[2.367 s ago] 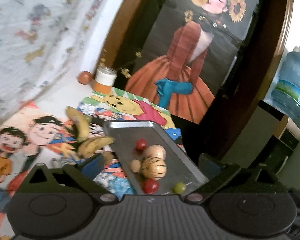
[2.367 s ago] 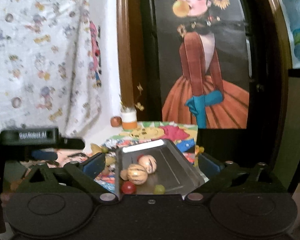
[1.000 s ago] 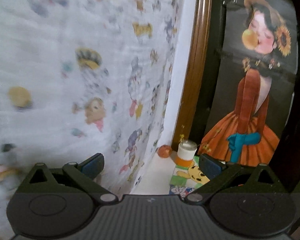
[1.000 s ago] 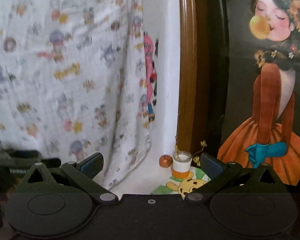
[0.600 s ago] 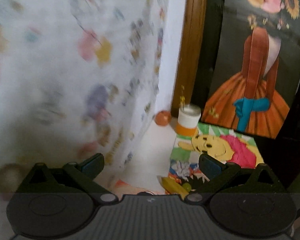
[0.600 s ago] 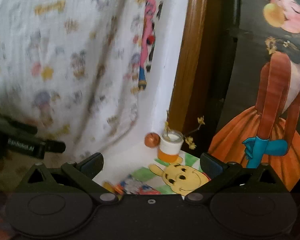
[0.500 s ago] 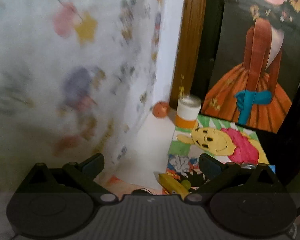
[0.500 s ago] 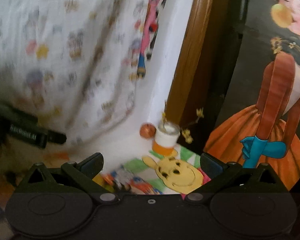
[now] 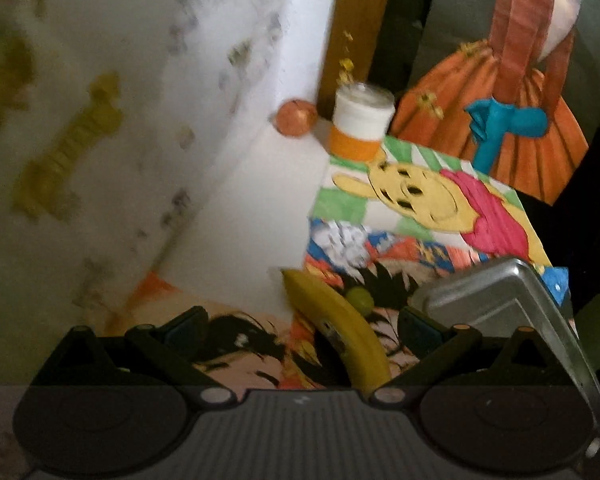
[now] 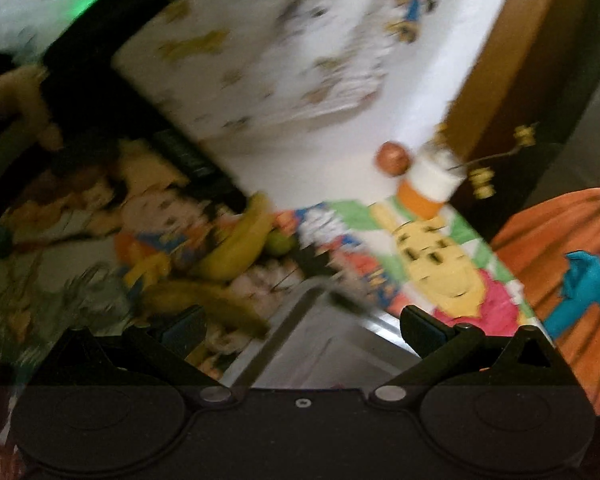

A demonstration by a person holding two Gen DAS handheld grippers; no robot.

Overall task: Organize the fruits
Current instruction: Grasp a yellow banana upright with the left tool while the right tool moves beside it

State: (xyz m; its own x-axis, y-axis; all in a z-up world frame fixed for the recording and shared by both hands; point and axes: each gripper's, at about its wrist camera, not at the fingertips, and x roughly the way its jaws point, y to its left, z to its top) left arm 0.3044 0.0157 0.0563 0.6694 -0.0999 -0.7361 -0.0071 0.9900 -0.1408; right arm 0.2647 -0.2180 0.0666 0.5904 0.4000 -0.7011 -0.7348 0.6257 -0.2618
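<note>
In the left wrist view a yellow banana (image 9: pixel 340 328) lies on the cartoon-print mat between the open fingers of my left gripper (image 9: pixel 300 324), with a small green fruit (image 9: pixel 360 298) beside it. The corner of a metal tray (image 9: pixel 496 292) is at the right. In the blurred right wrist view two bananas (image 10: pixel 240 248) and a green fruit (image 10: pixel 278 242) lie left of the tray (image 10: pixel 300 320). My right gripper (image 10: pixel 300 328) is open and empty above the tray's corner. The tray's contents are hidden.
A white and orange cup (image 9: pixel 360 124) and a small round reddish fruit (image 9: pixel 296 117) stand at the back by the wooden door frame. A patterned cloth (image 9: pixel 100 120) hangs at the left. The left gripper's dark body (image 10: pixel 120 80) shows at the upper left in the right wrist view.
Both views have tilted down from the wall and cloth to the table. The bananas, green fruit and tray corner have come back into view. Both grippers stay open.
</note>
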